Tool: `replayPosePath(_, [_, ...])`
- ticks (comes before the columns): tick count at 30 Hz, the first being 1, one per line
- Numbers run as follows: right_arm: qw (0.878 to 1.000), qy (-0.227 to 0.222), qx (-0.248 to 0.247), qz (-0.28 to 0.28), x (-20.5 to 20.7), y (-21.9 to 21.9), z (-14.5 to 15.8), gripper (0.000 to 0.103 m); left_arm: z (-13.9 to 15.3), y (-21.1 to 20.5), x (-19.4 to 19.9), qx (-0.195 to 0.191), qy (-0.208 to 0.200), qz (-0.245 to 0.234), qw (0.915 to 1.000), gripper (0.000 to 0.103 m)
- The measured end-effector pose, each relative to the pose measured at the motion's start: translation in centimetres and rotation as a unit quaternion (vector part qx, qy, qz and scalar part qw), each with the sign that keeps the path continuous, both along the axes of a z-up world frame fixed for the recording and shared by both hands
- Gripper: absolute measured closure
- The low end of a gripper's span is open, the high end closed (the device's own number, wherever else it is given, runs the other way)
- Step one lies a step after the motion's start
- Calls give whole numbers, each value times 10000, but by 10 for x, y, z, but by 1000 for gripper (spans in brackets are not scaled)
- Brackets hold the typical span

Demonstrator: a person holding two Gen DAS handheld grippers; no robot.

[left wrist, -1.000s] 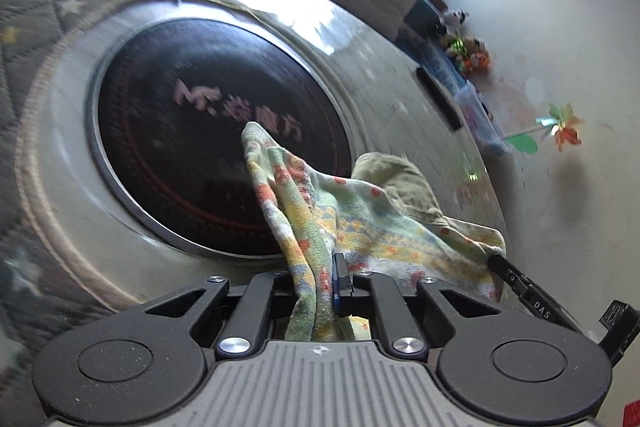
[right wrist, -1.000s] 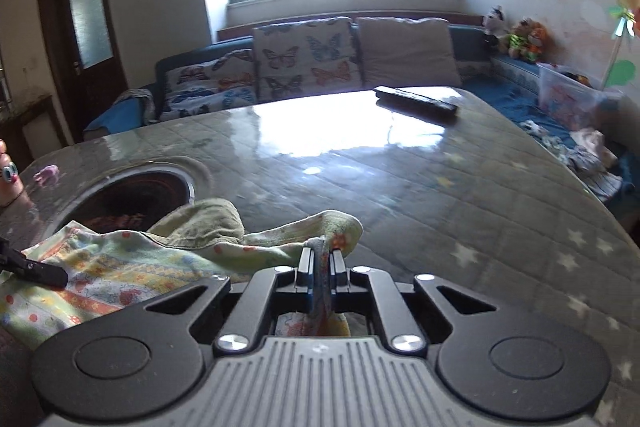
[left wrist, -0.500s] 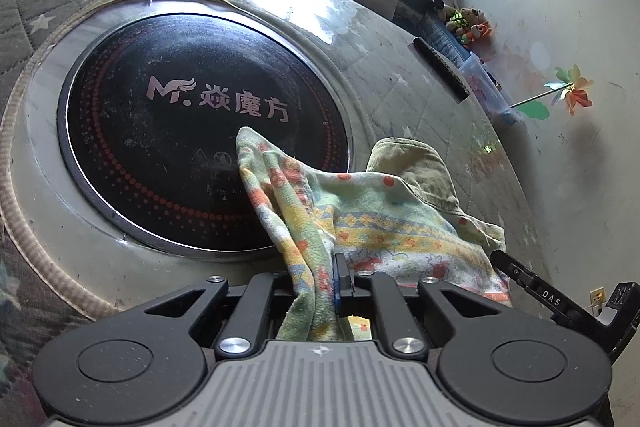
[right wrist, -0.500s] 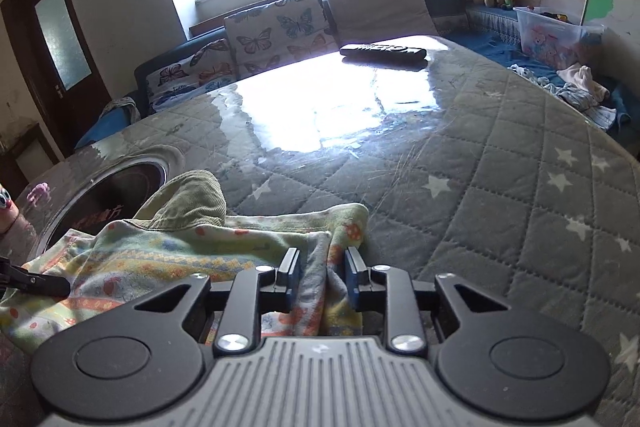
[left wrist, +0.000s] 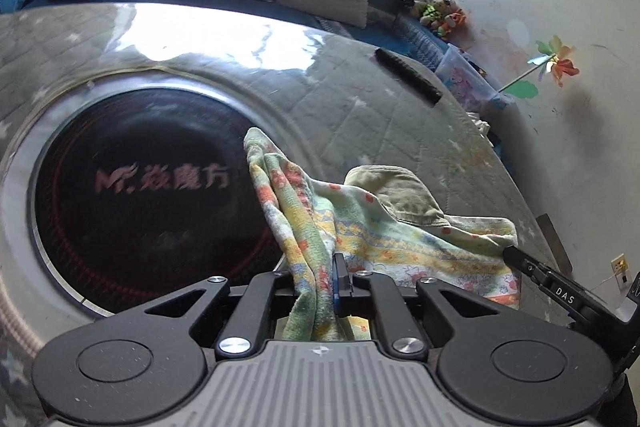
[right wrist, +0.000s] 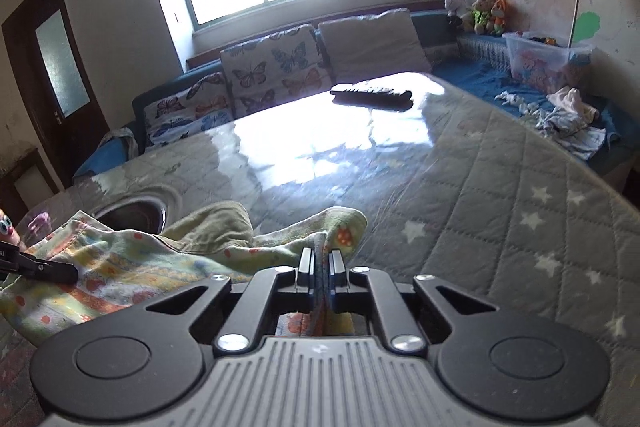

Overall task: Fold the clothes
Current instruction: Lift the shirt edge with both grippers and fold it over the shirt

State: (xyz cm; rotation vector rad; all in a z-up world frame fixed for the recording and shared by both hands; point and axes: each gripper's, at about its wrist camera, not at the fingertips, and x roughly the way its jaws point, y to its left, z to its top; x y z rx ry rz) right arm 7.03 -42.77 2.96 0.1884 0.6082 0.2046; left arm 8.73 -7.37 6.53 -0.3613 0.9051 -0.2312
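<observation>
garment (left wrist: 384, 239) clamped by both down-tilted grippers, seemingly

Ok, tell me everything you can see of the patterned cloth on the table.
The patterned cloth looks like soft terry, pale green and yellow with orange flowers and striped bands. It lies rumpled on the quilted table, one edge over the dark round hotplate. An olive garment rests on top of it. The left gripper is shut on a bunched edge; the right gripper is shut on another edge, which it lifts slightly.
</observation>
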Motion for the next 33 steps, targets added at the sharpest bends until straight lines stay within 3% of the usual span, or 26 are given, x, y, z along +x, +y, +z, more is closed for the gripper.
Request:
replayPosePath(16, [9937, -318, -428, -986, 29, -72, 26, 97, 6, -111, 86, 383, -152, -878, 9953, 94])
replayPosePath(25, [9902, -223, -513, -1278, 41, -94, 20, 98, 0, -155, 107, 774, -204, -1170, 9899, 94])
replayPosePath(33, [9883, -83, -575, -1411, 44, -100, 11, 98, -13, -166, 113, 970, -105, -1293, 9868, 93])
